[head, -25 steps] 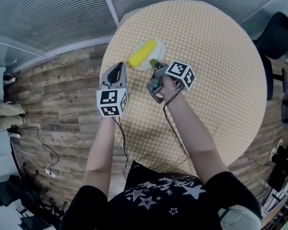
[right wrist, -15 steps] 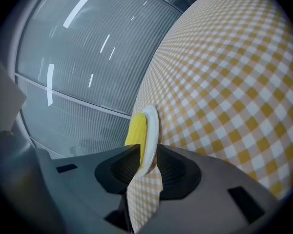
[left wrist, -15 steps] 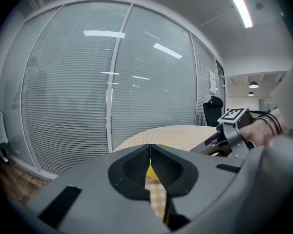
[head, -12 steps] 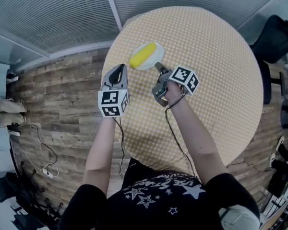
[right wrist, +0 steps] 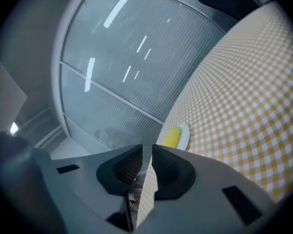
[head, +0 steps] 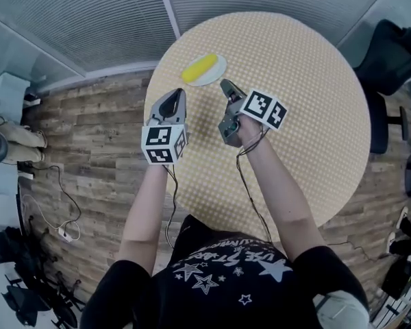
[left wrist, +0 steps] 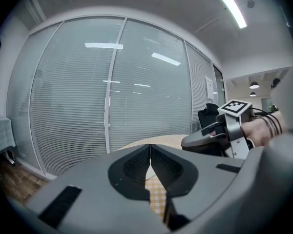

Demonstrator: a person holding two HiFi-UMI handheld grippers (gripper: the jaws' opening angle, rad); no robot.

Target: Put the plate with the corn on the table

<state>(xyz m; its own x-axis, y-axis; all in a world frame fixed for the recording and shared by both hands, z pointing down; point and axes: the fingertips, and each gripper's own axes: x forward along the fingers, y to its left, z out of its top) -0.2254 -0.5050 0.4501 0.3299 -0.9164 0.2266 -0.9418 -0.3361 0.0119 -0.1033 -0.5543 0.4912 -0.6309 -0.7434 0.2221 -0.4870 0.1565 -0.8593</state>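
While unheld, one plate [head: 218,70], one corn [head: 199,67].

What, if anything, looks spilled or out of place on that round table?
Nothing looks spilled or damaged. The yellow corn cob lies on the small white plate, which sits flat on the yellow-checked round table, though rather close to its edge.

The right gripper [head: 225,84] has drawn back from the plate [head: 215,74].

Round checked table [head: 308,94], plate [head: 220,68] near edge
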